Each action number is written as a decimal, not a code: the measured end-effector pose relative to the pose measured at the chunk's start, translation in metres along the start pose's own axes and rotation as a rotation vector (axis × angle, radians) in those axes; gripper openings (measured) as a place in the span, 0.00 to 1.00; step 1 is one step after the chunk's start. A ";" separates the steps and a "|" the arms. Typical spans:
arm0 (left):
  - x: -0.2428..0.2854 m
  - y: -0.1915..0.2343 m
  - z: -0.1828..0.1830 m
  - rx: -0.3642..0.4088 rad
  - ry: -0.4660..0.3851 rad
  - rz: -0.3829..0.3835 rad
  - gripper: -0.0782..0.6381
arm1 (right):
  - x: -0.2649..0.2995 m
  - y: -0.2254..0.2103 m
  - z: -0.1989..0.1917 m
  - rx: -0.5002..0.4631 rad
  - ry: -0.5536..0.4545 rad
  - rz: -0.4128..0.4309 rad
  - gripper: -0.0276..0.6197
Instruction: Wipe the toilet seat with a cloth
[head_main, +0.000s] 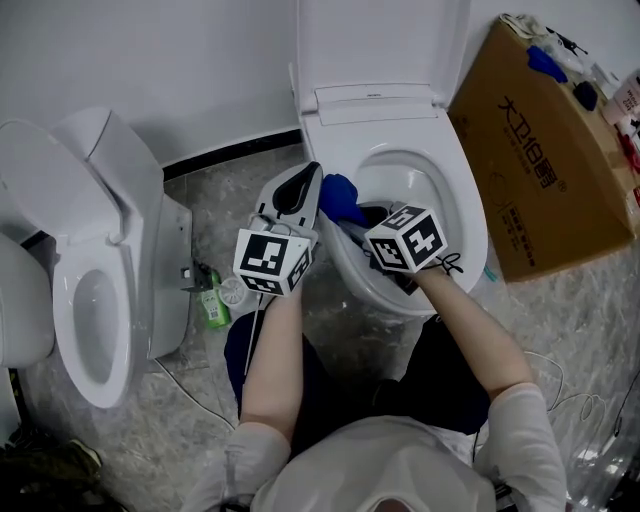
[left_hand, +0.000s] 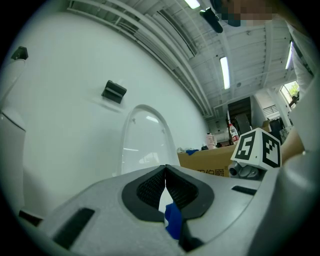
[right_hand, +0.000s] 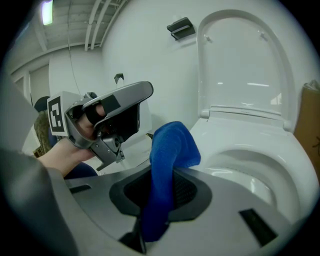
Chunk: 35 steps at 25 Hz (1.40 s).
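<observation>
Both bare forearms reach forward and down from white sleeves, meeting at the near left rim of the toilet (head_main: 470, 225). The left gripper (left_hand: 165, 171) tilts upward towards the wall. Its ribbed black pads touch at the tips, and a scrap of blue shows in the slit lower down (whether it is pinched there I cannot tell). The right gripper (right_hand: 161, 174) points along the bowl, its jaws clamped on the cloth (right_hand: 171, 147). The cloth is a thick, soft blue fold that rises out of the pads and flops over at the top, just beside the left gripper's underside. In the head view it sits over the rim's left edge, between the two marker cubes.

The toilet is glossy white ceramic with an oval bowl, and its lid (head_main: 380, 40) stands upright against a plain white wall. A second white toilet (head_main: 95, 330) stands to the left, and a brown cardboard box (head_main: 540, 170) leans to the right. The floor (head_main: 215, 195) is grey marbled stone, with a small green bottle (head_main: 212, 306) lying on it.
</observation>
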<state>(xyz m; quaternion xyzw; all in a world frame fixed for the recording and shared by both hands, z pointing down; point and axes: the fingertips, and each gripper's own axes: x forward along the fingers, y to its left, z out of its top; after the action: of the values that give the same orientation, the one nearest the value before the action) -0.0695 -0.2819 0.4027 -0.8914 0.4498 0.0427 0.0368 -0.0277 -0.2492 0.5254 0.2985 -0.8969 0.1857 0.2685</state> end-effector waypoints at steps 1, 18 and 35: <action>0.001 0.000 0.000 -0.002 0.002 -0.001 0.12 | -0.001 0.002 -0.002 0.003 0.002 0.001 0.16; 0.023 -0.009 -0.004 -0.012 0.033 -0.041 0.12 | -0.021 0.021 -0.023 0.050 0.034 0.001 0.16; 0.029 -0.016 -0.017 0.006 0.046 -0.079 0.12 | -0.042 0.039 -0.044 0.031 0.064 -0.016 0.16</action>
<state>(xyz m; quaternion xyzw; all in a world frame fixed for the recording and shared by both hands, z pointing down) -0.0385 -0.2971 0.4165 -0.9092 0.4149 0.0196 0.0309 -0.0074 -0.1801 0.5283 0.3039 -0.8822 0.2069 0.2941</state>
